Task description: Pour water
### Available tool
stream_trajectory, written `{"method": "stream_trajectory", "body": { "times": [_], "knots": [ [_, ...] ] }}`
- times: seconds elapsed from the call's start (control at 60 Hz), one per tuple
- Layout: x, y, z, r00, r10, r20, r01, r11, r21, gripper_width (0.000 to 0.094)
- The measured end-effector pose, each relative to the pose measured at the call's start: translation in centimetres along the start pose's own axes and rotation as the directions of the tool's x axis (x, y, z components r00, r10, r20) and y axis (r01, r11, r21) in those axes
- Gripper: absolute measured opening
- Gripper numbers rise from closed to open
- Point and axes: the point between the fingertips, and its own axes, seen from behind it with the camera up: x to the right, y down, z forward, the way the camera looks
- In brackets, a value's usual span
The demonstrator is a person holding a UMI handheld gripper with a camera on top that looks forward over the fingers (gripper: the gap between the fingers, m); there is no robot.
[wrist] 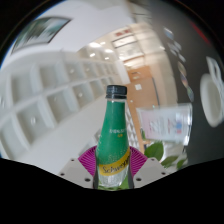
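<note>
A green plastic bottle (114, 135) with a dark cap and a yellow label stands upright between my fingers. My gripper (112, 172) is shut on the bottle: both pink pads (90, 160) press on its lower body at either side. The bottle is held up in the air, with the room behind it. A clear plastic cup (165, 123) stands just beyond the bottle to the right. The fingers' bases are hidden below.
White shelving (50, 95) fills the left side. Ceiling lights (95, 45) are overhead. A dark panel with a white round object (212, 95) is at the right. Green leaves (158, 152) show by the right finger.
</note>
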Motion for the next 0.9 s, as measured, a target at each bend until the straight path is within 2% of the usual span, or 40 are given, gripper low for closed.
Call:
{"method": "stream_trajectory", "body": {
  "times": [0.083, 0.1, 0.183, 0.25, 0.267, 0.317, 0.383, 0.45, 0.517, 0.617, 0.8, 0.883, 0.9],
  "knots": [
    [-4.4, -1.6, 0.0, 0.931, -0.364, -0.010, 0.364, 0.931, 0.000, 0.0405],
    [-5.9, -2.5, -1.9, 0.901, -0.433, -0.006, 0.433, 0.901, 0.009, 0.0404],
    [-8.5, -5.3, -1.6, 0.686, -0.725, -0.066, 0.727, 0.686, 0.029, 0.0402],
    [-9.6, -8.8, -2.2, 0.461, -0.875, -0.145, 0.886, 0.464, 0.020, 0.0402],
    [-10.9, -9.9, -4.3, 0.410, -0.898, -0.159, 0.910, 0.414, 0.015, 0.0402],
    [-9.0, -12.2, -3.9, 0.244, -0.943, -0.228, 0.965, 0.259, -0.038, 0.0401],
    [-6.7, -16.0, -5.2, 0.030, -0.951, -0.308, 0.987, 0.077, -0.142, 0.0401],
    [-3.8, -19.6, -6.8, -0.136, -0.931, -0.339, 0.965, -0.048, -0.256, 0.0400],
    [-0.1, -22.3, -9.5, -0.246, -0.910, -0.334, 0.919, -0.108, -0.380, 0.0401],
    [7.1, -24.4, -11.7, -0.333, -0.887, -0.319, 0.843, -0.128, -0.522, 0.0400],
    [14.6, -27.1, -15.6, -0.355, -0.885, -0.301, 0.761, -0.087, -0.643, 0.0399],
    [16.7, -27.4, -17.1, -0.355, -0.884, -0.305, 0.742, -0.068, -0.667, 0.0404],
    [16.0, -27.7, -16.3, -0.357, -0.883, -0.304, 0.763, -0.088, -0.640, 0.0407]
  ]
}}
